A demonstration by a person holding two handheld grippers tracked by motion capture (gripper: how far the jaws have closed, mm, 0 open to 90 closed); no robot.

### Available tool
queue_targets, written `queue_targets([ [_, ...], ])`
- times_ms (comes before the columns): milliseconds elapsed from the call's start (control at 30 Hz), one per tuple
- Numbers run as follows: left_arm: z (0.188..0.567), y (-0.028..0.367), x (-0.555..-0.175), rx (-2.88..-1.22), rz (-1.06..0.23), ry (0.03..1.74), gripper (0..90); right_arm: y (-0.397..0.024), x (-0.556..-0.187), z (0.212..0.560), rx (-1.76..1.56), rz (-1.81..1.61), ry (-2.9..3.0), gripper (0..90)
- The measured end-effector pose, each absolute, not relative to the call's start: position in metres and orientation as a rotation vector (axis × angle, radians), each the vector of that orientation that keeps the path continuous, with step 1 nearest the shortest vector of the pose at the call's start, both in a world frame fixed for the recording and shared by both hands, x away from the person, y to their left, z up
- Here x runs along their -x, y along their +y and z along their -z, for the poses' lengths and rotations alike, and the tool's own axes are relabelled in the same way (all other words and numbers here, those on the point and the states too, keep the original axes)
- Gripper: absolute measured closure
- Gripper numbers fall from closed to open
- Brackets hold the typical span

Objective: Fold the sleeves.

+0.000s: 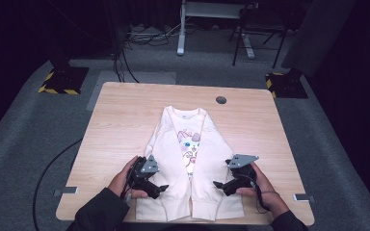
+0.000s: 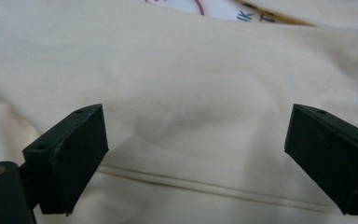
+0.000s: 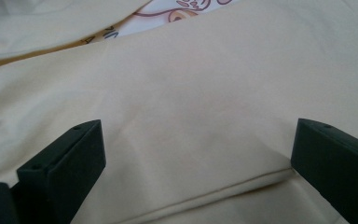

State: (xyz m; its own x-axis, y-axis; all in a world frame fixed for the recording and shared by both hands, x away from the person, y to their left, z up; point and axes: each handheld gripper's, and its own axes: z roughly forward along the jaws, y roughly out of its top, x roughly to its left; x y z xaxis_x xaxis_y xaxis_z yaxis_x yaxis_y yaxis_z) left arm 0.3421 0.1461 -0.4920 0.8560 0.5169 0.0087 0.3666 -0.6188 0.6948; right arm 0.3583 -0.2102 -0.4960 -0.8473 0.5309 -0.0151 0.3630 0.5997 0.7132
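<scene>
Sweatshirt (image 1: 188, 159) lies flat mid-bench (image 1: 125, 120), sleeves folded in over the front. Left tool (image 1: 160, 189) and right tool (image 1: 218, 185), both with jaws apart, hover near the hem at either side, likely lining up the next fold.

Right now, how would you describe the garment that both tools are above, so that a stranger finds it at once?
Look at the wooden table in the middle of the grey floor. On its near half lies a cream sweatshirt, collar away from the person, both sleeves folded inward. A cartoon animal print shows on its chest between the sleeves.
</scene>
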Motion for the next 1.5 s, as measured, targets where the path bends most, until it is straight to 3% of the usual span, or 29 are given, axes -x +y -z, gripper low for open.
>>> queue_targets([
  [433,0.494,0.152,-0.363,-2.313,-0.306,0.662,5.6,-0.211,-0.367,0.499,-0.697,-1.023,2.594,3.0],
  [1500,0.508,0.161,-0.367,-2.296,-0.274,0.698,4.4,-0.216,-0.372,0.506,-0.732,-1.087,2.585,0.2],
])
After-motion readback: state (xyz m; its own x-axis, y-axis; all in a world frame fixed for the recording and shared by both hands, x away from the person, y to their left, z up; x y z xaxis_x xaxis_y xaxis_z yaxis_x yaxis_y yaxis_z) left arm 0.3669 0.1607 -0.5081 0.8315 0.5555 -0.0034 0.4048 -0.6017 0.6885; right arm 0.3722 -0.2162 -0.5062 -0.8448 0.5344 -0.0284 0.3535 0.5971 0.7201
